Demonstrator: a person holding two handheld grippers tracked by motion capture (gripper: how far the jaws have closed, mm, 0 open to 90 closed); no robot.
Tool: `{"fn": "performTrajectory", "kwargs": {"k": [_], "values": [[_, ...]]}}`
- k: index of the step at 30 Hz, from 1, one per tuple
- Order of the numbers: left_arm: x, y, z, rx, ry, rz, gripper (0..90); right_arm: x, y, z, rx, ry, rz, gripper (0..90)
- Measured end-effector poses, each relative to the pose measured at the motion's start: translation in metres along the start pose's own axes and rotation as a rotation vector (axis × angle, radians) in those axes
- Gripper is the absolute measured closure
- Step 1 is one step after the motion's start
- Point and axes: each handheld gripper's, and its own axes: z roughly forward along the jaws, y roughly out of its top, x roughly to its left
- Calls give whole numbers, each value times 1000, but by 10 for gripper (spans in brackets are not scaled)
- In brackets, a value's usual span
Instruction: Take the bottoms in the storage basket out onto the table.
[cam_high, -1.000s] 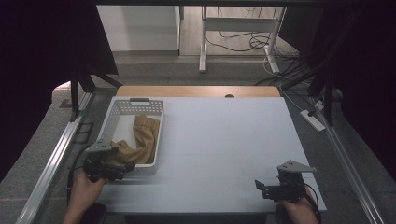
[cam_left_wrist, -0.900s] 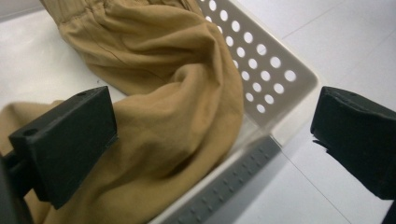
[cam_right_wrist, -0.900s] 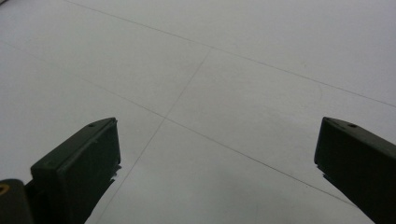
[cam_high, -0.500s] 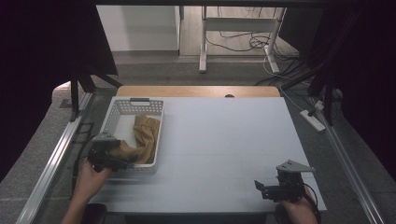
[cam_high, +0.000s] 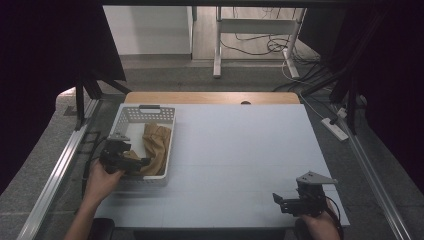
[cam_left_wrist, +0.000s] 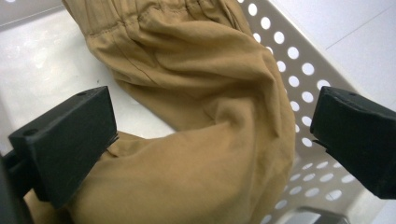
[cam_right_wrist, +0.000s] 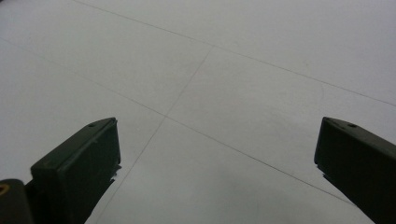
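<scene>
The left claw (cam_high: 142, 161) is reaching into the white perforated basket (cam_high: 146, 114) standing at the left side of the desk (cam_high: 240, 150), and its jaws are standing wide apart on either side of the tan garment (cam_high: 155, 145) lying crumpled inside. In the left gripper view, the tan garment (cam_left_wrist: 196, 116) is bulging up between the two black jaws, with the near-side jaw sitting against a fold of cloth and the other one hanging just beside the basket's holed wall (cam_left_wrist: 299, 84). Nothing is being squeezed yet, so the grasp looks unfinished.

The right claw (cam_high: 278, 199) is waiting at the near right corner of the desk, well apart from the basket. Its jaws are also standing apart, and in the right gripper view they are framing only the bare pale surface of the desk (cam_right_wrist: 210, 70).

Judging from this, the work is sitting at an early stage: the garment is resting wholly in the basket, bunched toward its right wall, and no part of it is lying out on the desk. What seems done is the approach of the left hand. What seems left is closing on the cloth, lifting it clear of the rim, and bringing it out over the open desk, where the right hand is probably going to join in.
</scene>
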Motion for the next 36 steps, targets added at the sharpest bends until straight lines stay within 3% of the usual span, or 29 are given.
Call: {"fn": "performTrajectory", "kwargs": {"k": [22,28,33,36], "values": [[28,26,15,65,9,-6,0,0,0,1,7,-2,-2,8],[38,31,24,99,-12,-6,0,0,0,1,9,0,-5,8],[41,34,35,152,8,14,0,0,0,1,10,2,-5,8],[41,36,41,176,-1,32,0,0,0,2,10,2,-7,9]]}}
